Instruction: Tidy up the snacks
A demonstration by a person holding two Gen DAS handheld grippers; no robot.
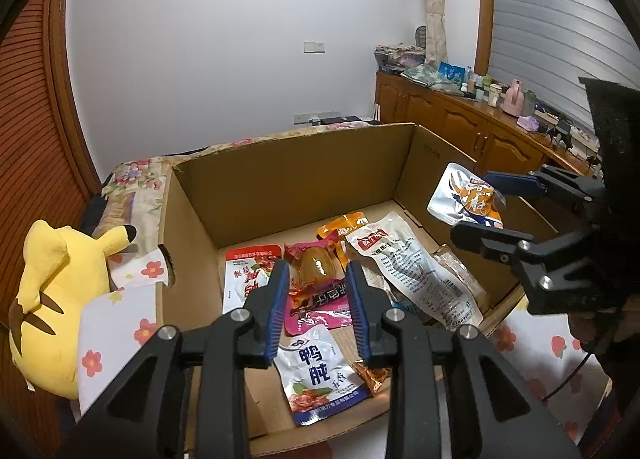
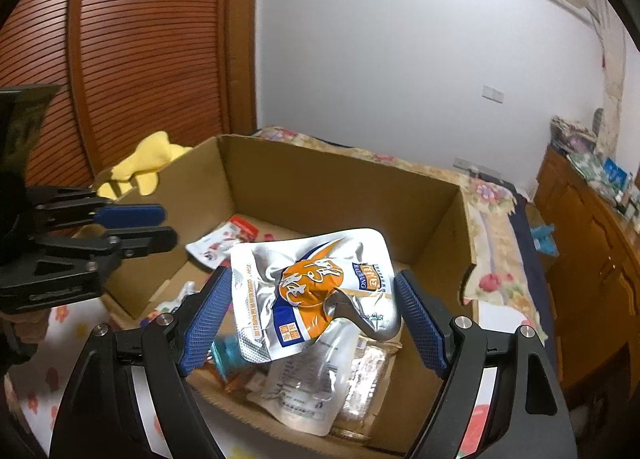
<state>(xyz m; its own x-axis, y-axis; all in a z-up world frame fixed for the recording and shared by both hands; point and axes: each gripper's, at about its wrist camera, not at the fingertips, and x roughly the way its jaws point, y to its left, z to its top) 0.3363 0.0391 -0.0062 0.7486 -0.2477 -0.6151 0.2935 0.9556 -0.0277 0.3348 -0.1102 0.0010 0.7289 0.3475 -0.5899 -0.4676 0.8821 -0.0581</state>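
Over the box's (image 1: 280, 179) right side, the right gripper's (image 2: 316, 315) wide-open jaws let the silver packet (image 2: 316, 291) fall; it could miss. The left gripper (image 1: 318, 299) hangs open, empty.

Glossy, crinkled, seemingly foil snack pouch (image 2: 316, 291); matt corrugated cardboard box (image 1: 304, 187); plush toy (image 1: 52, 299).

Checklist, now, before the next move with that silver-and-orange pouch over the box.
1. Silver-and-orange pouch above the cardboard box: ok.
2. Right gripper has a firm hold on it: cannot tell. The fingers stand wide apart with the pouch between them.
3. Left gripper open and empty: ok.
4. Left gripper out from under the pouch: ok, it is off to the side.
5. Bare box floor under the pouch: not ok. A clear printed packet lies beneath.
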